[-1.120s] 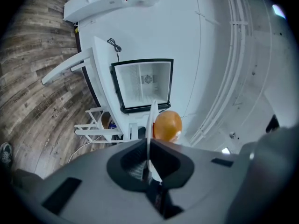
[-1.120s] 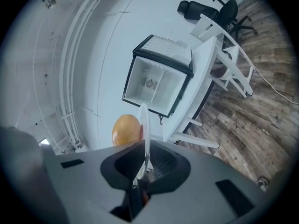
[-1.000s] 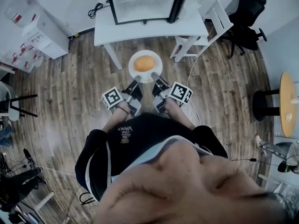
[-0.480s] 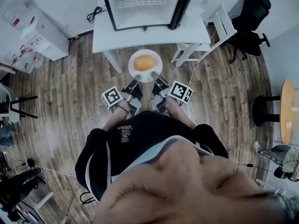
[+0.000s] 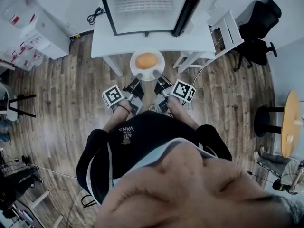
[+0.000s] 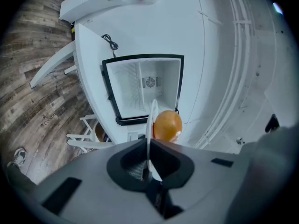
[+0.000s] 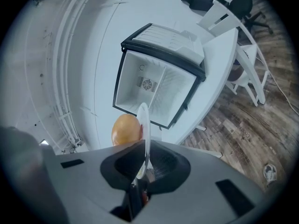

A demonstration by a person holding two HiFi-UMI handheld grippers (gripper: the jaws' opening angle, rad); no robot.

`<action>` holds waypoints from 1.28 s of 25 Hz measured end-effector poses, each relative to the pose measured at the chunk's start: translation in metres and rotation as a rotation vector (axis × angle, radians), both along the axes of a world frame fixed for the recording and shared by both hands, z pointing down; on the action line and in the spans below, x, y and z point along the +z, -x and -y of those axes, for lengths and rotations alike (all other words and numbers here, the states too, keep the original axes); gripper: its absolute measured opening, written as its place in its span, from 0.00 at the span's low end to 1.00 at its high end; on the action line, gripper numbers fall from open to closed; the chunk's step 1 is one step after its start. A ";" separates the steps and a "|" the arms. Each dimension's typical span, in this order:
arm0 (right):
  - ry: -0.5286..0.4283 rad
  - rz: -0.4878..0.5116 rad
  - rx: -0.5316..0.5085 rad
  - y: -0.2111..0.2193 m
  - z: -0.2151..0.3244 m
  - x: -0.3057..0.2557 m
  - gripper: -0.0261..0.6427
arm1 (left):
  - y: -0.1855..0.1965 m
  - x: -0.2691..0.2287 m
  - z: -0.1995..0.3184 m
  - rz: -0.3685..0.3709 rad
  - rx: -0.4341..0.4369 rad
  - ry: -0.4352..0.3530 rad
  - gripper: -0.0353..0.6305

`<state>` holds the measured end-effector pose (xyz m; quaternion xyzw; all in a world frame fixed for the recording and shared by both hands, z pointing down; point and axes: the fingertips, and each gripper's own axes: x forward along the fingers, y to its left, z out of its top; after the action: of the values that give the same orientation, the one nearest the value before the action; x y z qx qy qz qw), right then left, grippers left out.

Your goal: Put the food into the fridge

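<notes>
A white plate (image 5: 134,66) is held up in the air by two grippers. On it sits the food (image 5: 146,61), a round orange thing. It may be an orange or a bun; the view is too small to tell.

The left gripper (image 5: 138,76) has its jaws closed tight on the near edge of the plate. The thin rim is pinched between them. The right gripper (image 5: 156,75) does the same just beside it, on the same near edge. So both grippers hold the plate, and the food rides on top of it.

The fridge (image 5: 108,13) is a small one. It stands on a white table (image 5: 194,34) above a wood floor (image 5: 71,94). Its door (image 5: 187,6) is open. Inside it looks white and bare, with a wire shelf.

The plate hangs by the front edge of the table, right in front of the open fridge. It is not inside yet.

I think the task is about half done. The door is open, and the food is picked up and is close to the fridge. What is left is to push the plate forward into the fridge and set it down flat. Then both grippers must let go and come back out. The plate must stay level so the round food does not roll off.
</notes>
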<state>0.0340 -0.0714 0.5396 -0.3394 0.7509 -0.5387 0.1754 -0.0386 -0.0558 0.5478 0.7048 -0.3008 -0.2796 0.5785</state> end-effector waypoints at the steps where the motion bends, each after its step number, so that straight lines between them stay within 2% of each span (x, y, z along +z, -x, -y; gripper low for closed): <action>1: -0.001 0.000 -0.005 -0.002 0.004 0.000 0.08 | -0.002 0.001 0.004 0.002 -0.004 0.001 0.09; 19: 0.000 -0.006 -0.100 -0.027 0.075 0.008 0.08 | -0.030 0.004 0.068 -0.022 -0.098 -0.017 0.09; 24: 0.007 0.000 -0.117 -0.026 0.085 0.009 0.08 | -0.028 0.010 0.075 -0.007 -0.123 0.014 0.09; 32: 0.013 0.001 -0.119 -0.017 0.106 0.009 0.08 | -0.020 0.009 0.097 -0.009 -0.120 0.018 0.09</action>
<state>0.0512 -0.1776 0.5487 -0.2948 0.7663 -0.5531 0.1413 -0.0189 -0.1526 0.5569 0.6788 -0.3425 -0.3142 0.5685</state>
